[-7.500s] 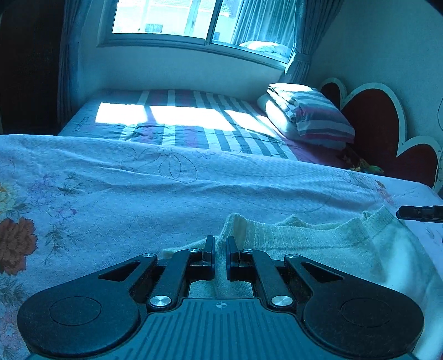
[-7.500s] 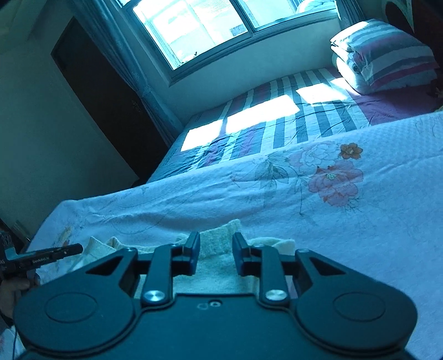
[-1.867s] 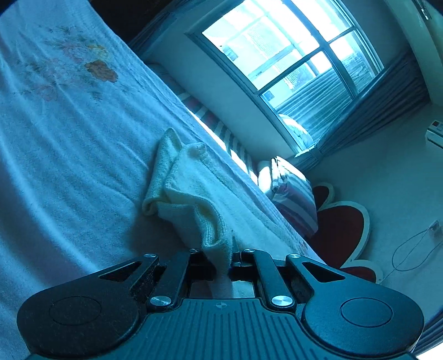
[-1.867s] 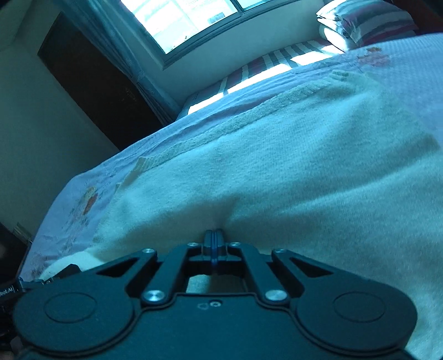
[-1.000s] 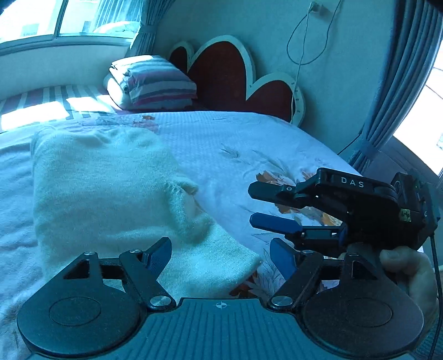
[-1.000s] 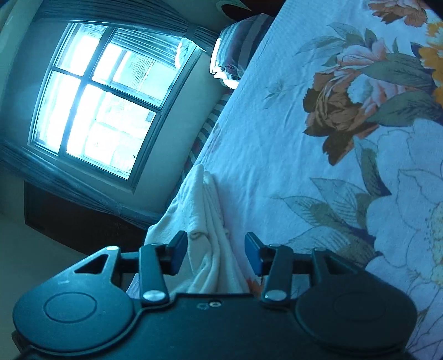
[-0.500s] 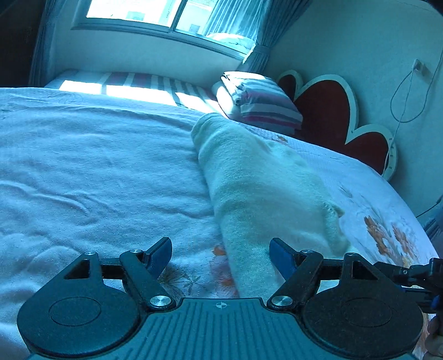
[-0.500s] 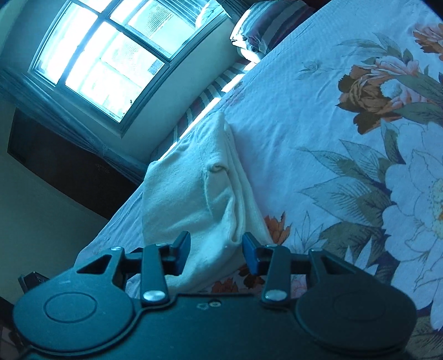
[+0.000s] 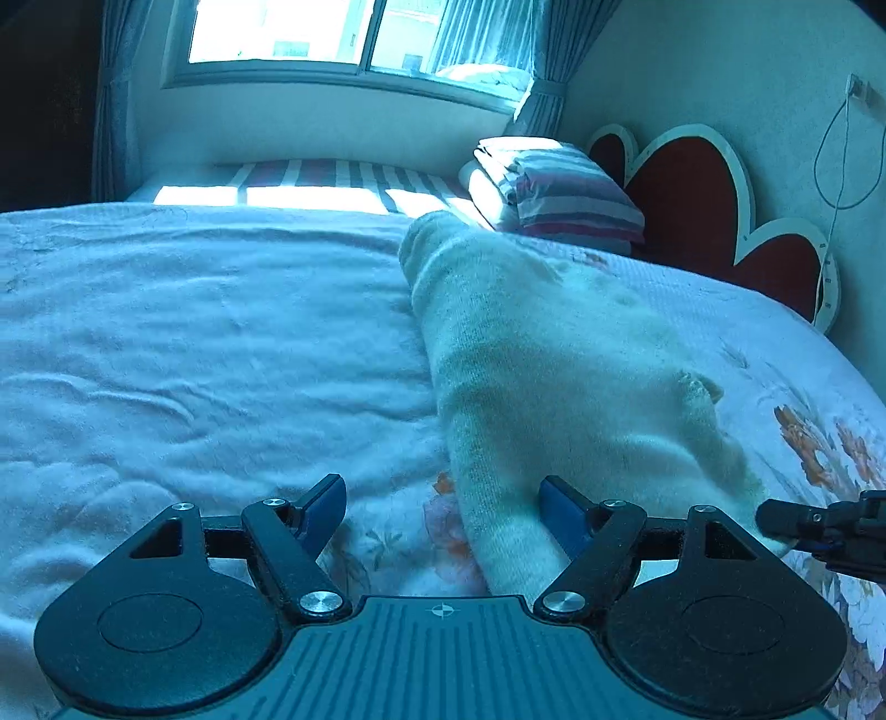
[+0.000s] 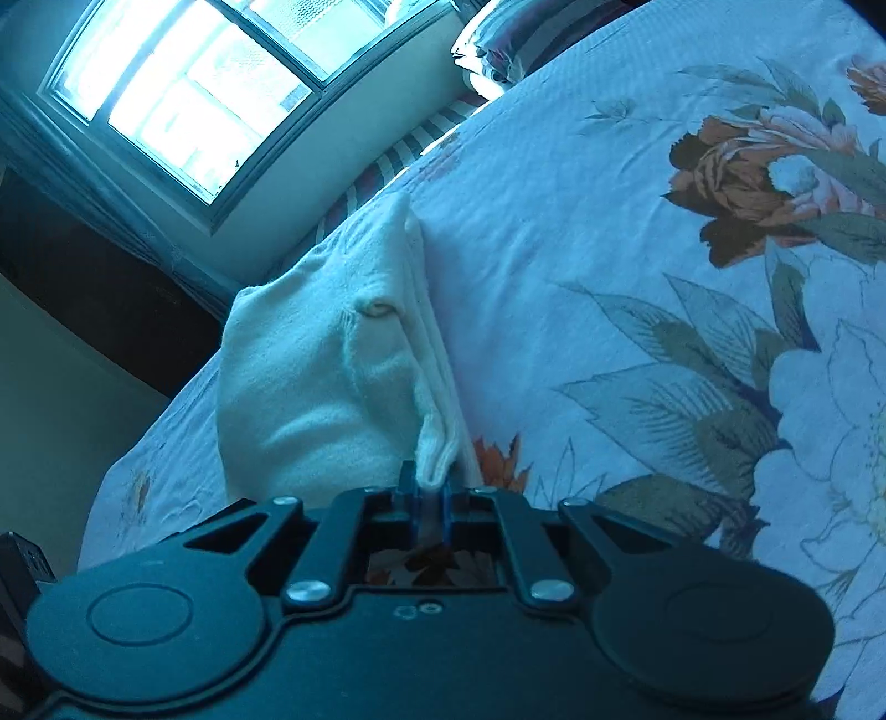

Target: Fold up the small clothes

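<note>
A cream knitted garment (image 9: 554, 365) lies folded in a long strip on the floral bedspread (image 9: 194, 343). My left gripper (image 9: 443, 507) is open, its jaws wide apart around the garment's near left corner, low over the bed. In the right wrist view the same garment (image 10: 310, 376) lies ahead, and my right gripper (image 10: 429, 490) is shut on its near right corner, where the layered edge bunches between the pads. The right gripper's tip also shows at the right edge of the left wrist view (image 9: 819, 523).
A striped folded quilt and pillow (image 9: 554, 188) lie at the far end by a red heart-shaped headboard (image 9: 692, 194). A striped sheet (image 9: 310, 183) and a window (image 9: 343, 33) lie beyond. Large flower prints (image 10: 764, 183) cover the bedspread to the right.
My right gripper has shut on the garment's near right corner; half a second ago it was open. My left gripper has stayed open and moved in closer around the near left corner.
</note>
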